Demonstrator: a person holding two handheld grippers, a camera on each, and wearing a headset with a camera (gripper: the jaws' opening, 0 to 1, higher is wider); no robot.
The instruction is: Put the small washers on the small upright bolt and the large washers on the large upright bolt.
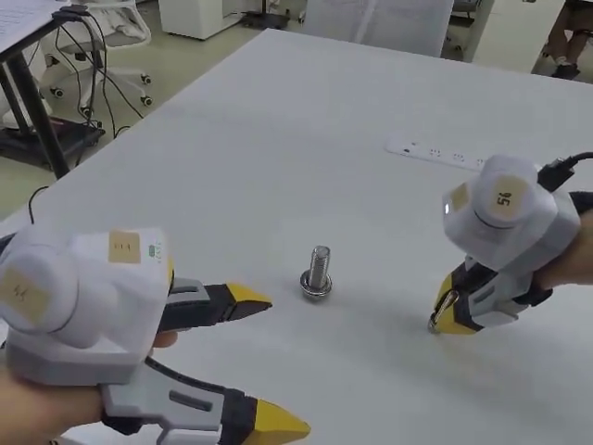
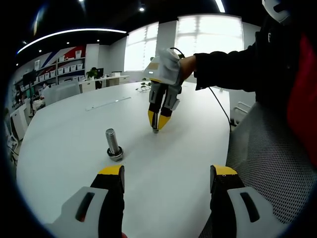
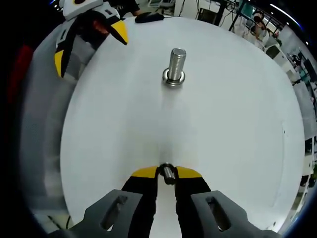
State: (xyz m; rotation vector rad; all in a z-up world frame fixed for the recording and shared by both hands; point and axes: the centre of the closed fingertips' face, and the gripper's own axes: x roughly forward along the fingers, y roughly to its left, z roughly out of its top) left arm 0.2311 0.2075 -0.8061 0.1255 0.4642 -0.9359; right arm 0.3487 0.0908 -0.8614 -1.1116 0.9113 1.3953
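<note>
A large silver bolt (image 1: 319, 269) stands upright in the middle of the white table (image 1: 278, 139), with a washer (image 1: 316, 288) ringing its base. My left gripper (image 1: 283, 364) hovers open near the table's front edge, left of the bolt, jaws wide apart and empty. Its own view has the bolt (image 2: 112, 143) ahead and to the left. My right gripper (image 1: 445, 320) points down at the table to the right of the bolt, shut on a small silvery metal part (image 3: 168, 173). Whether that part is a washer or a small bolt, I cannot tell. The large bolt (image 3: 176, 63) stands beyond it.
A white power strip (image 1: 435, 154) lies on the table's far right. Office chairs and a dark desk frame (image 1: 37, 102) stand off the left edge. A grey mesh chair (image 2: 267, 148) is beside the table in the left gripper view.
</note>
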